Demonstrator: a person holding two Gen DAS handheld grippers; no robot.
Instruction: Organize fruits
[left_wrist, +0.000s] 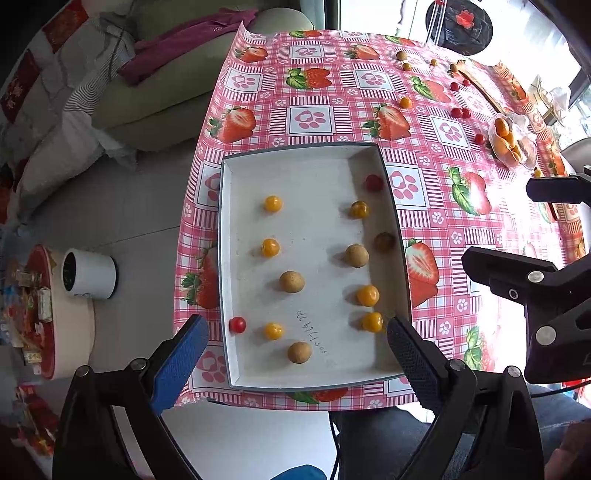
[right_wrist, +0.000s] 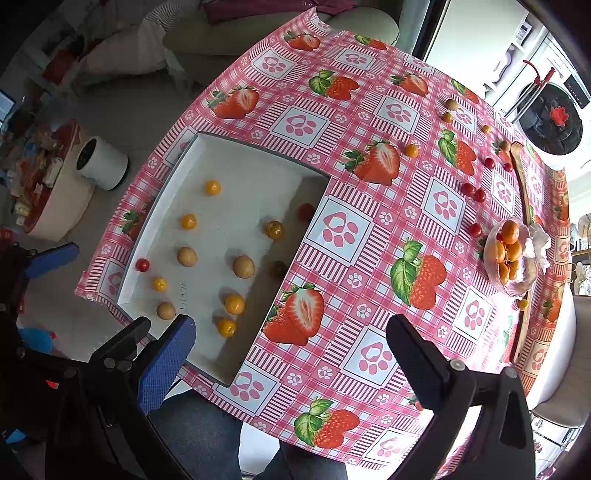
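A shallow white tray lies on the strawberry tablecloth and holds several small fruits: yellow-orange ones, brown round ones and red cherry tomatoes. More loose fruits lie scattered on the cloth at the far right. My left gripper is open and empty above the tray's near edge. My right gripper is open and empty above the cloth, right of the tray; it also shows in the left wrist view.
A clear bag of oranges sits at the table's right side beside a wooden strip. A white cup and a round red-rimmed stand are on the floor at left. A sofa is behind the table.
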